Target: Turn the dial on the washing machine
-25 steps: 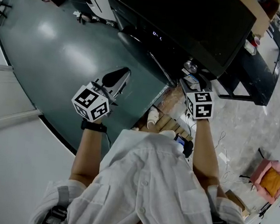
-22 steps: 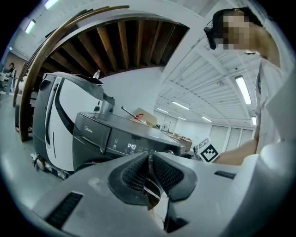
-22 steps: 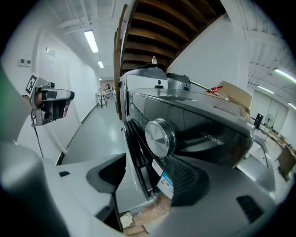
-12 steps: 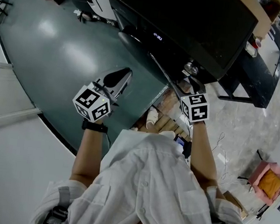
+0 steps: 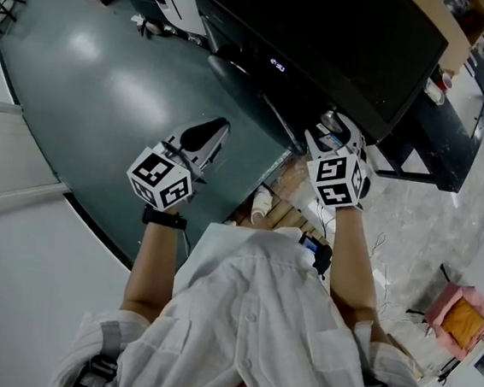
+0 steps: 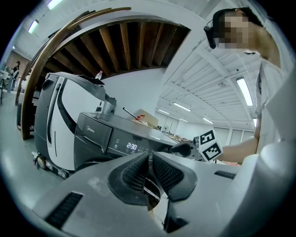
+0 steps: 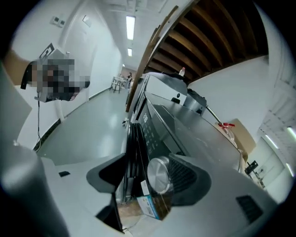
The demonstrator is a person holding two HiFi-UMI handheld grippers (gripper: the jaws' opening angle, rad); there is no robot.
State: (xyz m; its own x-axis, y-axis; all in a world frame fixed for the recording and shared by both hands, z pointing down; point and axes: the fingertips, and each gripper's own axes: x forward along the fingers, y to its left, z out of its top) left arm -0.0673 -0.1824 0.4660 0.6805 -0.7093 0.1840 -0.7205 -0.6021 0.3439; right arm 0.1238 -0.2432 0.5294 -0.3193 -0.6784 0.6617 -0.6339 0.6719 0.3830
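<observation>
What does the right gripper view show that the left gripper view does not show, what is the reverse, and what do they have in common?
Only the right gripper view shows the silver dial face-on. It stands between the parted jaws of the right gripper, close to one pad; whether they touch cannot be told. Only the left gripper view shows the lit display reading 2:30, the left gripper shut on nothing, and the right gripper from the side at the panel. Both show the dark washing machine and the wooden beams overhead.
</observation>
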